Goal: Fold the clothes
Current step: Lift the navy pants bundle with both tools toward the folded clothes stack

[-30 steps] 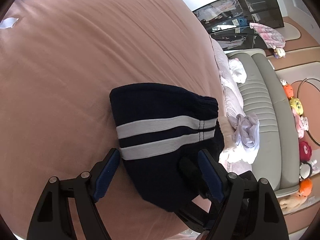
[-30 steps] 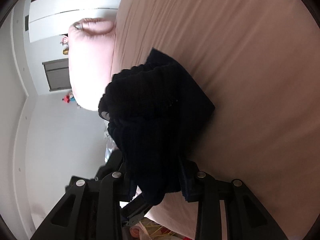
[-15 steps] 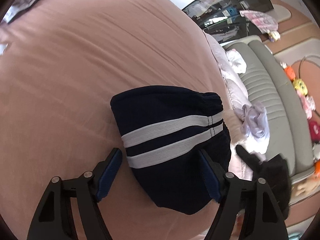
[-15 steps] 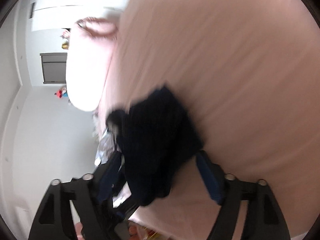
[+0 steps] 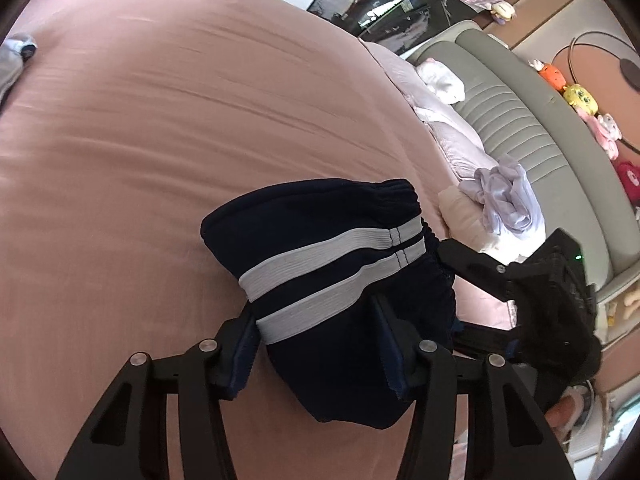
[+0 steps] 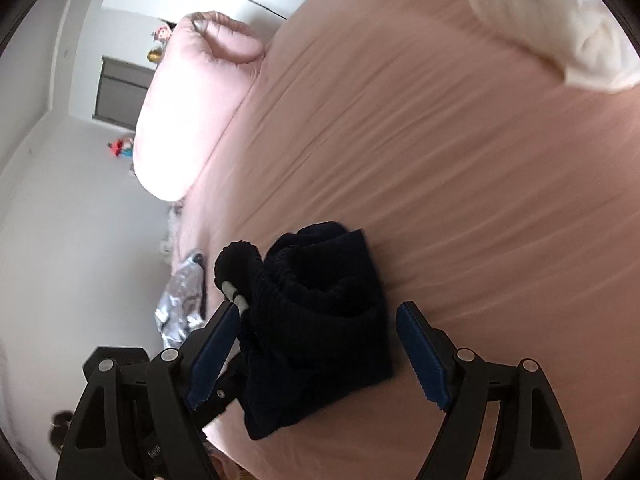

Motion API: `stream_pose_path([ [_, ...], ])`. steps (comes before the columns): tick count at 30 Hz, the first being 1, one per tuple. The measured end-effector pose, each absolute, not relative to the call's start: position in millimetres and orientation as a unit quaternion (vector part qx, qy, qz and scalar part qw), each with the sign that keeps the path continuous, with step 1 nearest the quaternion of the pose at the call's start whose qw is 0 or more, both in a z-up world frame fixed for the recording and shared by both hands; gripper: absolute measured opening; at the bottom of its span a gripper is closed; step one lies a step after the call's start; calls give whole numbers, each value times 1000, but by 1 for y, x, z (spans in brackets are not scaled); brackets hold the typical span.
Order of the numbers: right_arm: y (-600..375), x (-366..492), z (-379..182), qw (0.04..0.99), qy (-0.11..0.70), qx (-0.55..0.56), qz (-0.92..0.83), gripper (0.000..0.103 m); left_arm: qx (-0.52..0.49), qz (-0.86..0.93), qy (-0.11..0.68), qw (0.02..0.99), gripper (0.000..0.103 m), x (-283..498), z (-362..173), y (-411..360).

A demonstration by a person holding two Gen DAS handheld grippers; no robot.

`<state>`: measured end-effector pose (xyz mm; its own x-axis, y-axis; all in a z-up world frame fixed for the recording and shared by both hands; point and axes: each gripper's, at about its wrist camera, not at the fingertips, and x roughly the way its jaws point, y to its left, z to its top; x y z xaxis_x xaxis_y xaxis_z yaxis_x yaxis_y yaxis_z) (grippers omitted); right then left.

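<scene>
Left wrist view: the left gripper (image 5: 320,348) is clamped around the folded navy shorts (image 5: 320,280), which sit on the pink bed (image 5: 160,140) near its edge. The right gripper (image 6: 320,352) is spread wide around the same bundle, pads not touching.

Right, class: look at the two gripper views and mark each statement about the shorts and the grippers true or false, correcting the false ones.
1. The navy shorts lie folded on the pink bedsheet. True.
2. The shorts have three red stripes. False: two white stripes.
3. The right gripper is clamped shut on the shorts. False: its fingers stand open on either side of them.
4. The left gripper has the shorts between its fingers. True.
5. A pink pillow lies on the bed. True.
</scene>
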<state>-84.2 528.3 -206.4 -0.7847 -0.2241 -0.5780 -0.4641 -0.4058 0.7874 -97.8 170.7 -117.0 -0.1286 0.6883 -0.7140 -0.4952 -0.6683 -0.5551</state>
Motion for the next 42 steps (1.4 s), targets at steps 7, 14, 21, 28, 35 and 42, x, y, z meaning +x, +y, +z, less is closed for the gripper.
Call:
stream_pose_path([
  [7,521,-68,-212,77,551,-308,772,65,-538,732,-79,410,50,-109,-117,166],
  [14,512,-48,-213,74,554,-301,773,39,-566,734,-76,368,70,-117,-113,166],
  [21,500,-37,-210,58,549,-316,772,38,-572,739,-57,353,73,-119,-109,166],
  [28,495,-38,-201,70,506,-339,790,65,-579,724,-122,355,74,-126,-121,168],
  [35,502,-39,-198,74,517,-307,796,78,-574,729,-137,348,74,-122,-120,171],
  [42,505,-50,-206,94,510,-308,797,79,-588,699,-214,346,73,-125,-130,169],
])
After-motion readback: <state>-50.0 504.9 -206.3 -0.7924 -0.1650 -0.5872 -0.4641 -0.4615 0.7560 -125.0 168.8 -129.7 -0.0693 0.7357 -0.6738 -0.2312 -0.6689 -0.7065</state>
